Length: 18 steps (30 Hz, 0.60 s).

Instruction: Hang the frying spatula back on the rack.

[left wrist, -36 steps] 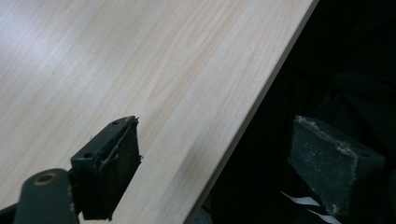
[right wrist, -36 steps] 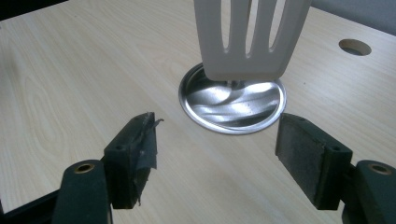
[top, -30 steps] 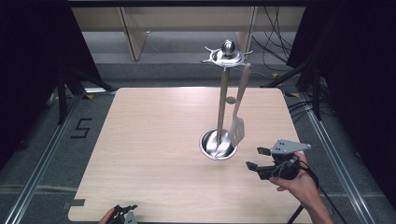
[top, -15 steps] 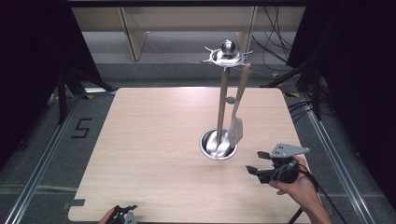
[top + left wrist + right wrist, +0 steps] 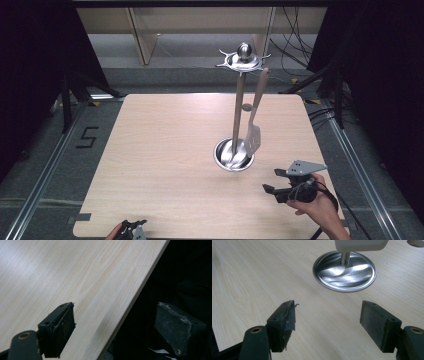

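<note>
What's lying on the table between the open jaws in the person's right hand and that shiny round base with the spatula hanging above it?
Nothing: the right gripper faces the round metal base across bare table, as the right gripper view and the high view show.

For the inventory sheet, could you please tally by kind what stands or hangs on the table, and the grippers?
Utensil stand: 1
Spatula hanging from the stand: 1
Grippers, both open and empty: 2, the left gripper and the right gripper
Total: 4
</note>
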{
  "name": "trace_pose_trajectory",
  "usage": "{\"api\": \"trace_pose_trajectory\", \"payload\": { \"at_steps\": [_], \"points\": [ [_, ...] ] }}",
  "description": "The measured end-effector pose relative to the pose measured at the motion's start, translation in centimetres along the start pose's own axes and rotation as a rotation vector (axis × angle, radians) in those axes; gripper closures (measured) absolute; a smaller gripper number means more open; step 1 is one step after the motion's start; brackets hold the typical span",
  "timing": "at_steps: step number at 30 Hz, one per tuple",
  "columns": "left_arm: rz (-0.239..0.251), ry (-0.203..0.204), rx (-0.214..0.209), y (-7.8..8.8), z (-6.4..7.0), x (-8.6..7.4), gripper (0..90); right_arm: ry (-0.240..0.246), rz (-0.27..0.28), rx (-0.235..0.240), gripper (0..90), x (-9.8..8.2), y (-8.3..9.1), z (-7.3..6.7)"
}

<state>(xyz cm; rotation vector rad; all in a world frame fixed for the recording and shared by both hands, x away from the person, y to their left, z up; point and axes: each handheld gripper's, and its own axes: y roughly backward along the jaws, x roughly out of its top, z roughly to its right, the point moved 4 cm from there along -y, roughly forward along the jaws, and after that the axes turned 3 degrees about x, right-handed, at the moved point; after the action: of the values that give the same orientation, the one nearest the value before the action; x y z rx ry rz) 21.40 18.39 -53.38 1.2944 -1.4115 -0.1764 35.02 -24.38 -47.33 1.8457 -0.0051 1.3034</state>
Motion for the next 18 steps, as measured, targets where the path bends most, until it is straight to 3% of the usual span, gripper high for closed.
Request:
{"api": "trace_pose_trajectory", "payload": {
  "at_steps": [4,5,7,8,9,10,12,13,14,18],
  "points": [
    [0.000,0.004,-0.012,0.1,0.0,0.0,15.5,0.004,0.001,-0.008,29.3,-0.4,-0.1,-0.1],
    [-0.003,-0.001,0.001,0.0,-0.1,0.0,15.5,-0.021,-0.003,-0.005,29.2,-0.6,-0.2,-0.3],
    [0.001,0.001,0.026,0.0,-0.1,0.0,15.5,-0.007,-0.009,0.000,29.1,-0.7,-0.3,-0.3],
    [-0.001,-0.001,0.025,0.1,-0.1,0.0,15.5,-0.022,-0.004,-0.002,29.1,-0.9,-0.3,-0.5],
    [-0.001,-0.001,0.023,0.1,-0.1,0.0,15.5,0.001,-0.010,0.003,29.1,-1.0,-0.4,-0.4],
    [-0.001,0.000,0.010,0.2,-0.1,0.0,15.5,-0.028,-0.015,0.002,29.1,-1.1,-0.5,-0.7],
    [-0.001,0.001,0.011,0.2,-0.1,0.0,15.5,0.007,-0.021,-0.003,29.0,-1.4,-0.6,-0.5],
    [-0.001,0.000,0.011,0.2,-0.1,0.0,15.5,-0.024,-0.034,-0.001,29.0,-1.6,-0.6,-0.9],
    [0.000,0.001,0.011,0.2,-0.1,0.0,15.5,0.005,-0.025,0.002,28.9,-1.6,-0.8,-0.7],
    [-0.001,0.001,0.009,0.2,-0.1,0.0,15.5,-0.004,-0.040,0.001,28.6,-2.1,-0.8,-1.1]
  ]
}}
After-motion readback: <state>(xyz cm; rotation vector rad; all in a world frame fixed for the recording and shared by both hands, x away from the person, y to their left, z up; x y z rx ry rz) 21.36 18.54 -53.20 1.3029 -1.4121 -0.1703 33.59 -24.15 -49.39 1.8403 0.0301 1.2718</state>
